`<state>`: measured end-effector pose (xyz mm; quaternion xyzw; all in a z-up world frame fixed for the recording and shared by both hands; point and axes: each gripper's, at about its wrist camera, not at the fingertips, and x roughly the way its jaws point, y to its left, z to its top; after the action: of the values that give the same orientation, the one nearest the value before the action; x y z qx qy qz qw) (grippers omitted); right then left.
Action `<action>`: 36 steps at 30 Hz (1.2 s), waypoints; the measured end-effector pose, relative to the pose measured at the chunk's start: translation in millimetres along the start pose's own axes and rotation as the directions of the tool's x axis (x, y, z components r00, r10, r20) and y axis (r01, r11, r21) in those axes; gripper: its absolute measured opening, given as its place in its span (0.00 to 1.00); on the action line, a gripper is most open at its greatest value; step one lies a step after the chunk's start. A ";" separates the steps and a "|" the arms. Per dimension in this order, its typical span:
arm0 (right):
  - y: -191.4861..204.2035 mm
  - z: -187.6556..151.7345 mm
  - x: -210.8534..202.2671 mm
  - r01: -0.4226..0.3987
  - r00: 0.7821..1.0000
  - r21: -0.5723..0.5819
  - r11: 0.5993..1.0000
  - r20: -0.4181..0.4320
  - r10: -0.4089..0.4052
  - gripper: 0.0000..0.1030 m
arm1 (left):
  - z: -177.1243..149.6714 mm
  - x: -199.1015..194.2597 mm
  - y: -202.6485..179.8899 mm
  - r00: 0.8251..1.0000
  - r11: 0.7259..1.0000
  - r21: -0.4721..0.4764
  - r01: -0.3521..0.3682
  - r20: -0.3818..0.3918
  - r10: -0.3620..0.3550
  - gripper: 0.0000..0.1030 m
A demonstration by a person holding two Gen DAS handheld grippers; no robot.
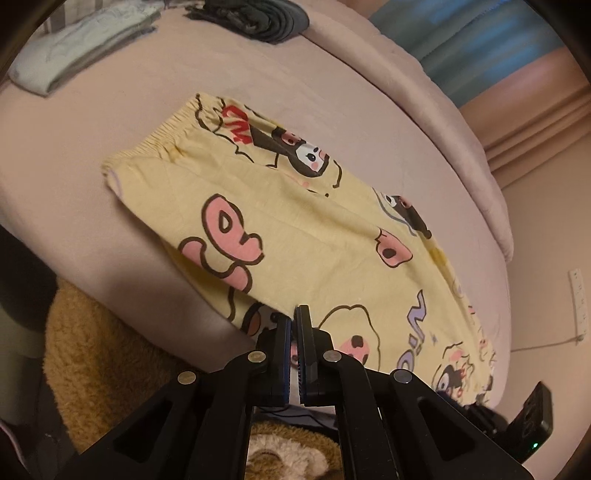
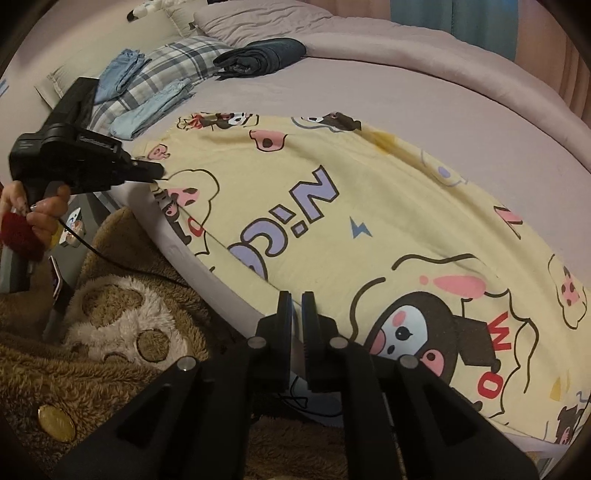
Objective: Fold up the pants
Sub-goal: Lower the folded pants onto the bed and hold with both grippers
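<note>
Both grippers (image 1: 294, 319) (image 2: 296, 301) clamp pants (image 2: 332, 221) edge.

Each camera sits on a gripper and looks forward and down along its two fingers. The left wrist view looks across the bed (image 1: 351, 92) from its near edge, close over the yellow pants (image 1: 295, 236). The right wrist view looks from the same edge, further along the pants (image 2: 369, 221). Both views share the pants, the bed and the dark folded clothes (image 1: 258, 18) far off. The right view also sees the left gripper (image 2: 160, 171).
</note>
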<state>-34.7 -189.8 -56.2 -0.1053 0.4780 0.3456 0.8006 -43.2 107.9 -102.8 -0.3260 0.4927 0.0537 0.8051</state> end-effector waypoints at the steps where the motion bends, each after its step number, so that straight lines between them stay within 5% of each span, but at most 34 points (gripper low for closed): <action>1: 0.4 0.8 0.8 0.010 1.000 -0.004 1.000 -0.003 -0.010 0.14 | -1.8 -2.9 -0.9 1.000 1.000 0.003 -0.006 0.006 0.006 0.02; 2: 0.1 1.3 1.4 0.016 1.000 -0.006 1.000 -0.005 -0.016 0.17 | -3.6 -5.5 -1.5 1.000 1.000 0.009 -0.012 0.008 0.012 0.02; 4: 2.2 0.7 2.7 0.015 1.000 -0.011 1.000 -0.010 -0.015 0.42 | -6.2 -11.6 0.7 0.999 0.999 0.015 -0.031 0.012 0.031 0.02; 10: 6.0 -1.8 12.7 0.050 0.998 -0.036 0.998 -0.036 -0.051 0.42 | -7.5 -4.1 14.2 0.982 0.983 0.031 -0.184 0.044 0.182 0.02; 18: 12.5 -6.6 27.7 0.159 0.984 -0.130 0.979 -0.055 -0.167 0.42 | -9.5 2.9 13.3 0.993 0.992 0.033 -0.119 -0.016 0.119 0.02; 27: 17.2 -6.2 36.4 0.254 0.967 -0.209 0.944 0.020 -0.256 0.42 | -19.7 12.1 -5.2 0.994 0.994 0.076 -0.082 -0.071 0.087 0.02; 29: 20.3 -5.8 36.6 0.257 0.966 -0.228 0.939 0.029 -0.258 0.40 | -20.6 11.1 -6.0 0.993 0.993 0.077 -0.085 -0.070 0.090 0.02; 31: 20.4 -3.8 33.1 0.228 0.974 -0.213 0.950 0.035 -0.225 0.09 | -20.8 8.5 -5.5 0.994 0.994 0.071 -0.086 -0.068 0.091 0.02; 36: 7.8 1.1 24.3 0.121 0.992 -0.134 0.984 -0.002 -0.122 0.05 | -17.0 3.9 -5.8 0.994 0.993 0.072 -0.088 -0.061 0.093 0.02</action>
<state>-31.6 -172.5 -74.7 -0.1893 0.4506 0.3266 0.8090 -51.8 92.6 -108.4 -0.2767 0.5343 0.0623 0.7963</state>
